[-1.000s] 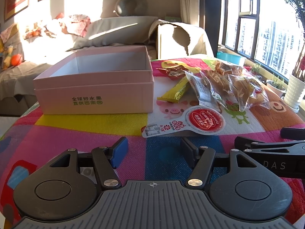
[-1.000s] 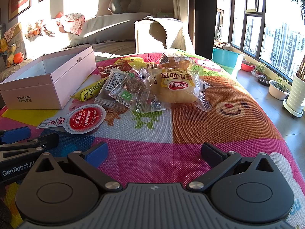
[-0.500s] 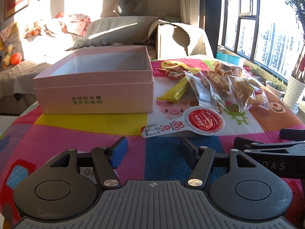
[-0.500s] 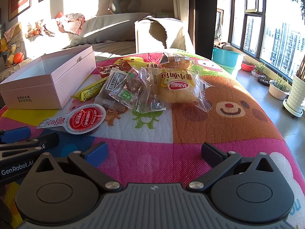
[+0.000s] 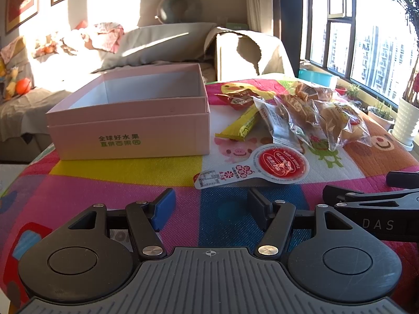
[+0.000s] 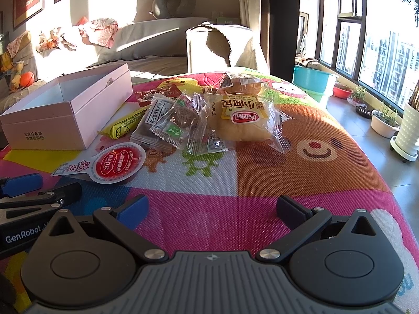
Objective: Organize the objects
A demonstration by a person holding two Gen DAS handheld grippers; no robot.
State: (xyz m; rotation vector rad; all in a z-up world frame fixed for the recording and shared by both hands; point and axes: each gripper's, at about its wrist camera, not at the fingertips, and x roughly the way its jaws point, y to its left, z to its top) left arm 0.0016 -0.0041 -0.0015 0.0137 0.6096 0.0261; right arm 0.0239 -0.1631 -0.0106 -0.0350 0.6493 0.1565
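Sunlit living room, sofa at the back, big windows on the right, and a table covered with a colourful cartoon mat (image 6: pixel 301 172). Loads of bare mat on the right half, out toward the rounded far edge; the near strip in front of both tools is free too. The pink box (image 5: pixel 131 120) sits open at the left, empty inside, its right wall just beside the snack pile. Snacks are bunched mid-table: a yellow bar (image 6: pixel 123 125) closest to the box, a grey packet (image 6: pixel 152 123), a clear-wrapped cookie (image 6: pixel 180 120), and a bread bun (image 6: pixel 243 120) on the right side. A round red-lidded cup (image 6: pixel 117 163) lies nearer, apart from the pile.

Both tools hover low at the near edge, tilted down at the mat. The left gripper (image 5: pixel 209 205) is spread with nothing in it; the right gripper (image 6: pixel 212 209) is spread wider, also empty.
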